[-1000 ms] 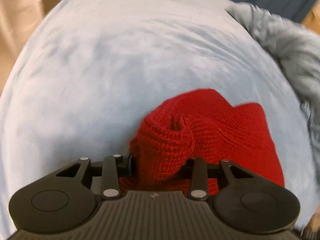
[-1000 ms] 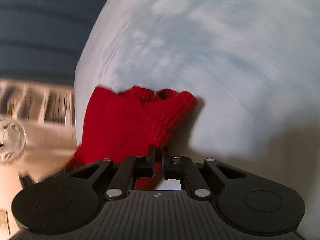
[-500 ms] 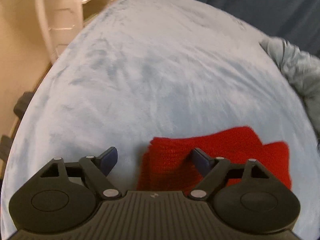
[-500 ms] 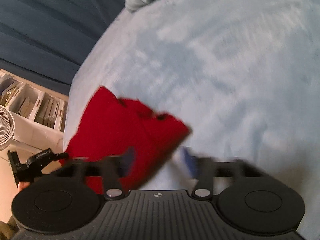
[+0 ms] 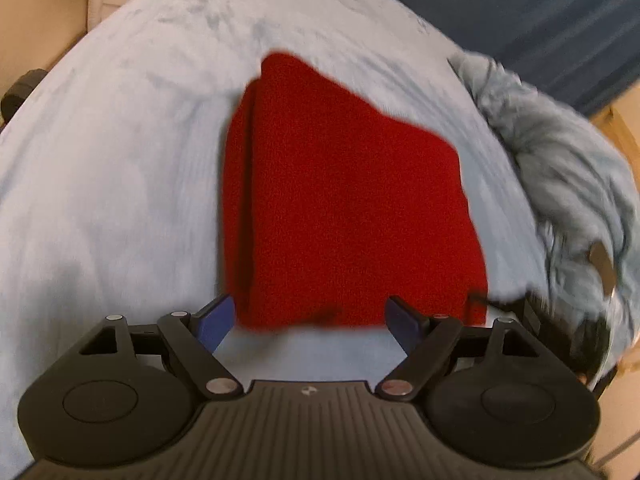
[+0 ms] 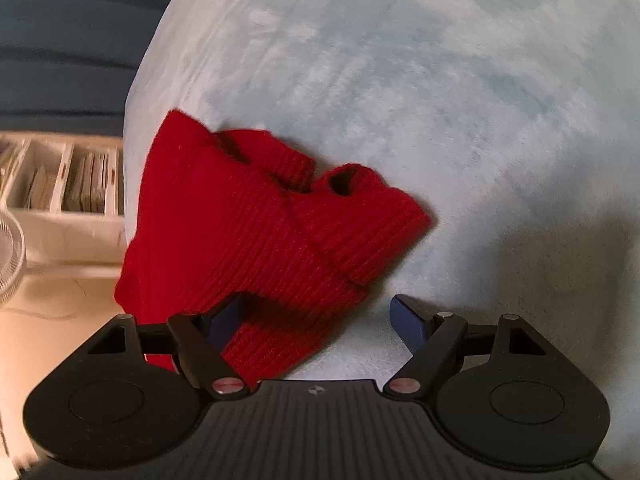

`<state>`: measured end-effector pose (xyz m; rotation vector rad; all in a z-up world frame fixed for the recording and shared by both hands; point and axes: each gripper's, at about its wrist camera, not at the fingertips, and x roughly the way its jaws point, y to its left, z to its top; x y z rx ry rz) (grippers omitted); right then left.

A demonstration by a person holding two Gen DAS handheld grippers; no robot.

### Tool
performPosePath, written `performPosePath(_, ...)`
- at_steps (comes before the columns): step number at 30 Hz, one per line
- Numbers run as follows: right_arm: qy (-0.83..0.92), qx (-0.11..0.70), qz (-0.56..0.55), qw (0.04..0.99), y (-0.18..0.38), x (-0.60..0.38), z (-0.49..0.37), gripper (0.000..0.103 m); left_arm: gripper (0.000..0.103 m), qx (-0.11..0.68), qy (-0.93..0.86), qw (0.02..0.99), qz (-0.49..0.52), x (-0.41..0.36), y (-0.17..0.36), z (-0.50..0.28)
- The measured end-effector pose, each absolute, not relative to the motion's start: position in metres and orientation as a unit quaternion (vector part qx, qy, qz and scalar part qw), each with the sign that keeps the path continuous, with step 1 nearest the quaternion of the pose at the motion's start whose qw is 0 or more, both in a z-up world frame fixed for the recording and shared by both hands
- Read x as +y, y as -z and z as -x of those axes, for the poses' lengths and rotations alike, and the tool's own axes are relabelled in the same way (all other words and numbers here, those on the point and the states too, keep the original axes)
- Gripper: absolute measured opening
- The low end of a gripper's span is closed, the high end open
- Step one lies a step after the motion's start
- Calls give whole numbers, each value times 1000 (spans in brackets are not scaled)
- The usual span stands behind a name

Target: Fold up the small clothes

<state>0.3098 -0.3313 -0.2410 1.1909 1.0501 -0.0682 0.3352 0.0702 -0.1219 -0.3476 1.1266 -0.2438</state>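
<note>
A red knitted garment point(image 5: 344, 200) lies folded flat on the pale blue fleece surface point(image 5: 120, 152). My left gripper point(image 5: 308, 320) is open and empty, its blue pads just short of the garment's near edge. In the right wrist view the same red garment point(image 6: 256, 248) lies at the left edge of the surface with small openings toward the far side. My right gripper point(image 6: 320, 320) is open; its left finger point(image 6: 224, 320) lies against the garment's near corner, the right finger is over bare fleece.
A grey-blue fluffy garment point(image 5: 560, 168) is heaped at the right of the surface. A dark blue curtain point(image 5: 520, 8) hangs behind. A white shelf with papers point(image 6: 60, 184) and a fan point(image 6: 10, 256) stand beyond the surface's left edge.
Both grippers opened and let go of the red garment, then drew back. The garment now lies flat and folded on the fleece.
</note>
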Motion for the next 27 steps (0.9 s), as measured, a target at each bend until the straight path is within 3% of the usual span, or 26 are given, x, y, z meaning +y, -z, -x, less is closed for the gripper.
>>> performPosePath(7,50,462,-554,690,242,-334,-305,78,85,568,107,813,70,44,161,-337)
performPosePath(8,53,456,-555,693,242,-333,-305,58,80,565,85,818,69,46,166,-342)
performPosePath(10,44,440,-554,706,243,-330,-307,32,77,556,55,825,87,57,169,-357)
performPosePath(11,47,437,-551,709,242,-327,-309,26,77,556,53,823,101,63,169,-363)
performPosePath(14,41,450,-515,728,229,-311,-310,22,77,545,39,835,68,69,164,-373)
performPosePath(19,14,476,-471,743,215,-276,-290,20,81,547,23,833,84,92,158,-382)
performPosePath(24,42,459,-506,729,220,-293,-279,43,87,532,20,844,65,89,146,-351)
performPosePath(27,28,454,-391,800,178,-284,-266,56,90,506,45,858,79,80,121,-310)
